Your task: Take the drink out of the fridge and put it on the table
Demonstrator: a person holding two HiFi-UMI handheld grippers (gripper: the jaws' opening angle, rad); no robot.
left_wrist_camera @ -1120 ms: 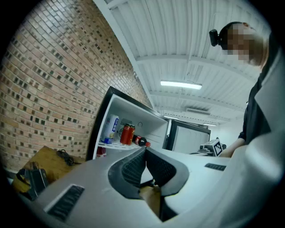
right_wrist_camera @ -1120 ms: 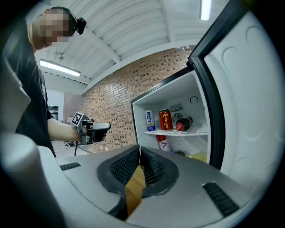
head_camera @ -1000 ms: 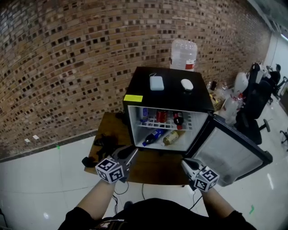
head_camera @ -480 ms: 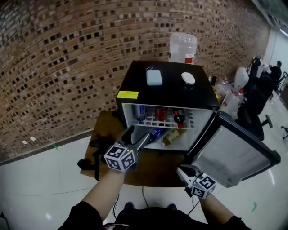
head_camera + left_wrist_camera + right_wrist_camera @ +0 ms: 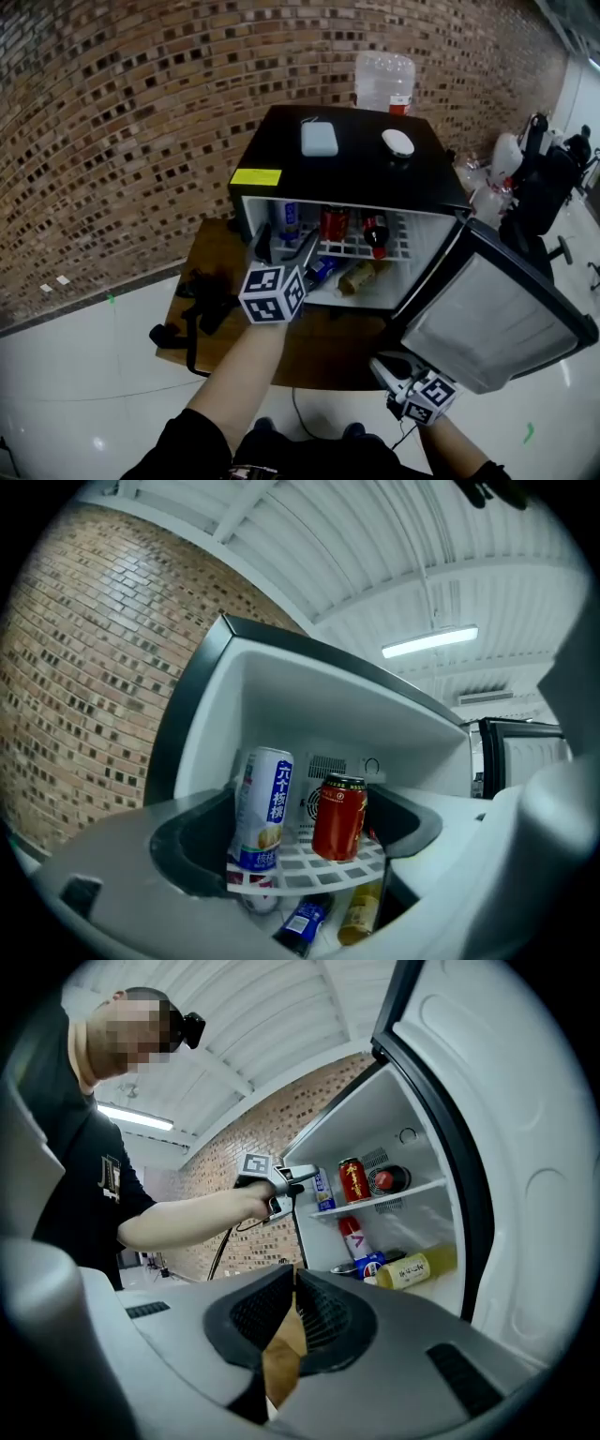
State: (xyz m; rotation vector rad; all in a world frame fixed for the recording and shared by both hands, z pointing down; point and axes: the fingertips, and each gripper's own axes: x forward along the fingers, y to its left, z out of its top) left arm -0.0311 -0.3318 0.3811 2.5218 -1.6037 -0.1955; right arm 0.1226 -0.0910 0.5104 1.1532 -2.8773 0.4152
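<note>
The left claw [image 5: 284,248] is opening wide and empty at the fridge [image 5: 356,169] mouth. Just ahead of it, three drinks stand on the shelf [image 5: 319,864]: white can [image 5: 263,808], red can [image 5: 339,816], dark bottle [image 5: 375,232]. Two bottles [image 5: 323,272] lie below. The right claw [image 5: 386,367] hangs closed, well back.

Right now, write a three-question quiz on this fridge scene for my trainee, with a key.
1. True or false: the door of the mini fridge is shut.
2. Which drink stands just left of the red can? A: white-and-blue can. B: milk carton. C: glass jar.
3. How do the right gripper's jaws stand?

Key: 1 false; 2 A; 3 shut, with nothing held.
</note>
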